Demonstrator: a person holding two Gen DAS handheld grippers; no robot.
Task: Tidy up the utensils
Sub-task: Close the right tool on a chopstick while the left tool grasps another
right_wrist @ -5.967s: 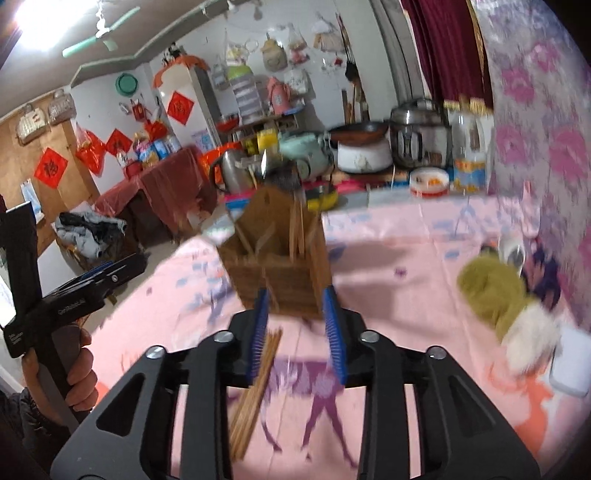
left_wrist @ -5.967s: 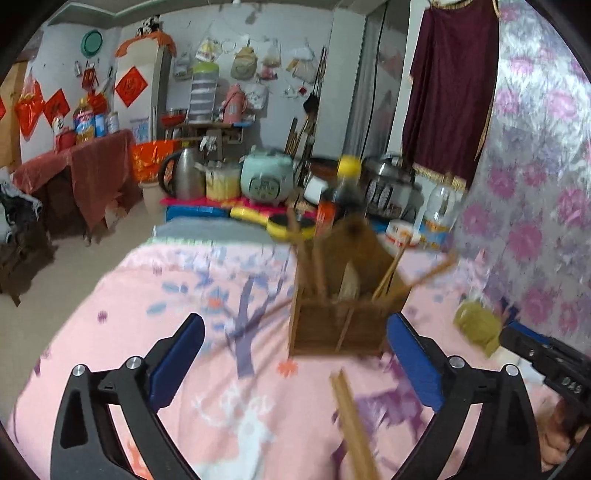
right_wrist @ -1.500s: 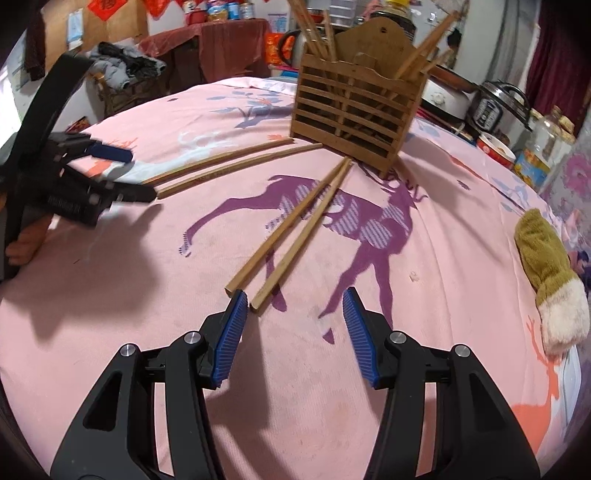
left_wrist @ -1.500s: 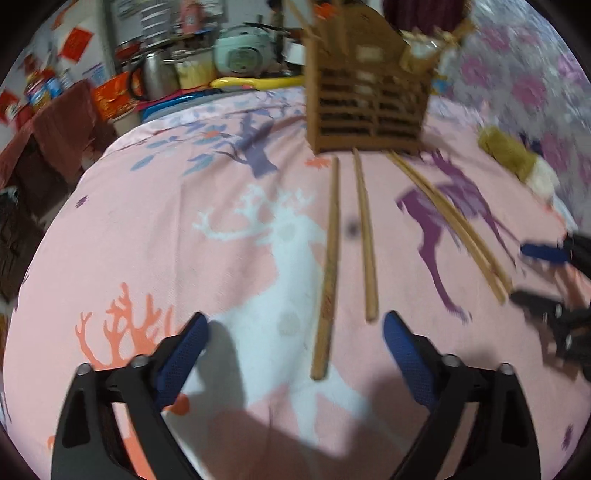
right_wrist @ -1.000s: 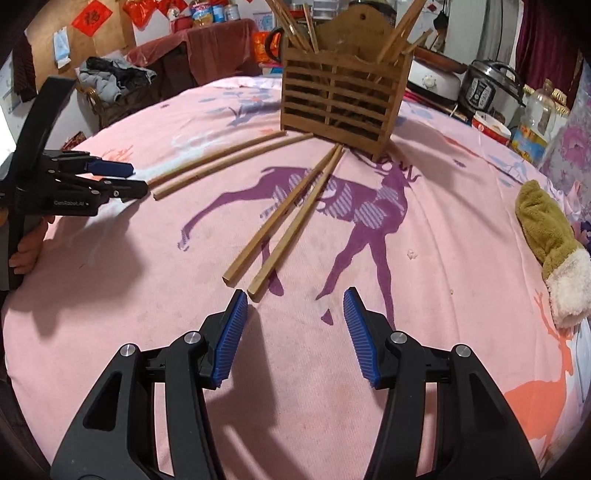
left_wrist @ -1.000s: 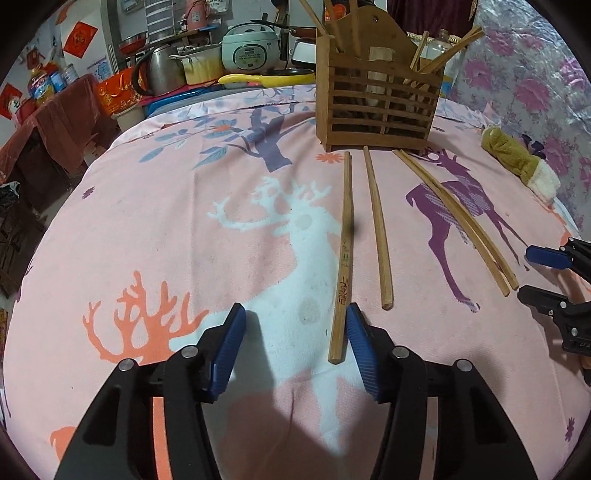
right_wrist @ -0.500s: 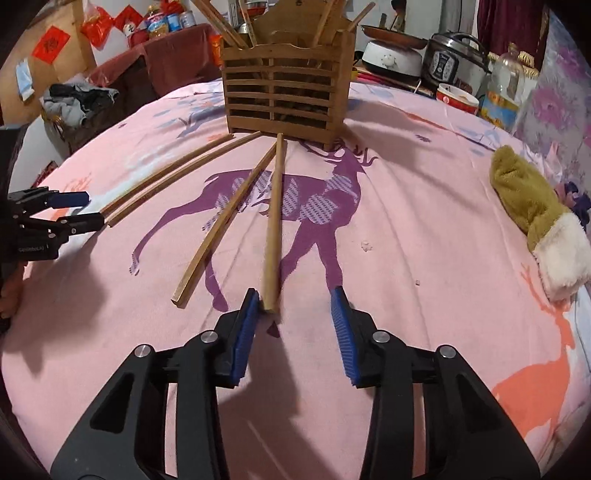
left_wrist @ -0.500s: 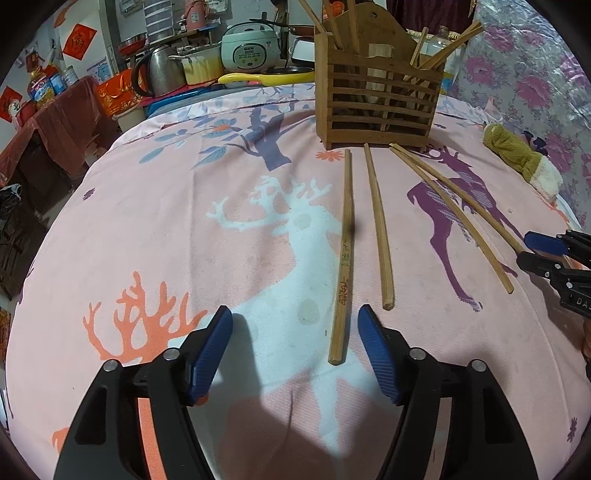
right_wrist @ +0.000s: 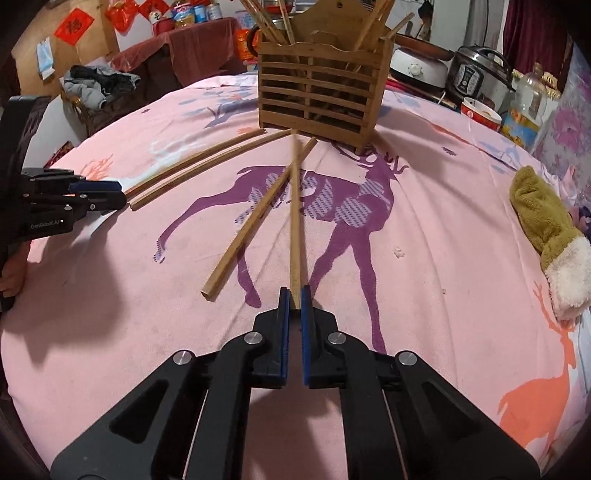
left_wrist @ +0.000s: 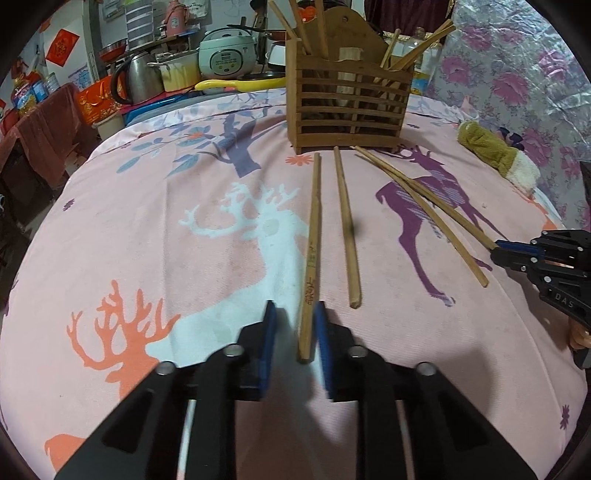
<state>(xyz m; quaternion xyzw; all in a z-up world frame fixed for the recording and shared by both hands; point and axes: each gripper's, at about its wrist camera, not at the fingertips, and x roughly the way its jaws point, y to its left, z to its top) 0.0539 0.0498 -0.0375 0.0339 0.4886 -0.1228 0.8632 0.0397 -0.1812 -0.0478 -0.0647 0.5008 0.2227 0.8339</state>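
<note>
While right gripper (right_wrist: 292, 301) jaws clamp one chopstick (right_wrist: 294, 221), left gripper (left_wrist: 293, 325) jaws (closing) straddle another (left_wrist: 312, 251).

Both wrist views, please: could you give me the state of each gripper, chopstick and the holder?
Left gripper: closing around printed chopstick.
Right gripper: shut on a chopstick.
Other two chopsticks: lying loose.
Wooden holder: upright, holding sticks.

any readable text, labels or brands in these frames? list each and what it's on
"DAS": right gripper body, left wrist view.
"GenRobot.AI": left gripper body, right wrist view.
Red print on the chopstick between the left gripper's closing jaws: unreadable.
Character on the red diamond paper on the wall: too blurred to read.
Labels on the bottles and cans at the back: too small.
</note>
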